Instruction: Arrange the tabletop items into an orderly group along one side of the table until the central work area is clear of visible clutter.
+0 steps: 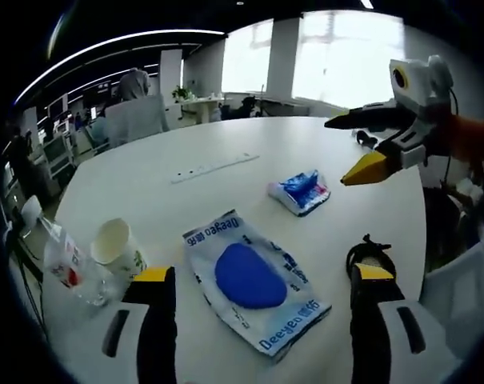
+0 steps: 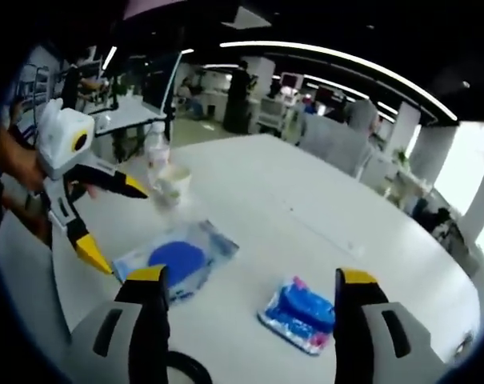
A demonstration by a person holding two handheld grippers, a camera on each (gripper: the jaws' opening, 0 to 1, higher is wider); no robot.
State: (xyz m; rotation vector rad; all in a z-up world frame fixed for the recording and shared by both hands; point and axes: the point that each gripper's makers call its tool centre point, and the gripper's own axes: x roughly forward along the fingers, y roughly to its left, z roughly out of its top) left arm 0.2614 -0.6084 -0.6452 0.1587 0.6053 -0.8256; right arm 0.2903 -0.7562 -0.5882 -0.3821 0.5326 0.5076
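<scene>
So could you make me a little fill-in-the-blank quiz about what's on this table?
1. The large flat packet has a big oval patch coloured ____.
2. The paper cup stands beside a clear plastic ____.
3. Both the left claw and the right claw have their jaws ____, holding nothing.
4. The table is coloured ____.

Missing words: blue; bottle; open; white

The left gripper [image 1: 262,280] has two black jaws with yellow tips, each carrying a grey plate with a dark slot; a black cable loops at the base of its right-hand jaw. The right gripper [image 2: 250,282] is built alike: black jaws, yellow caps, pale grey slotted plates. Seen from the other side, the left gripper [image 2: 98,224] has a white housing with a yellow-ringed lens; the right gripper [image 1: 362,148] matches, beside an orange sleeve [image 1: 474,138].
</scene>
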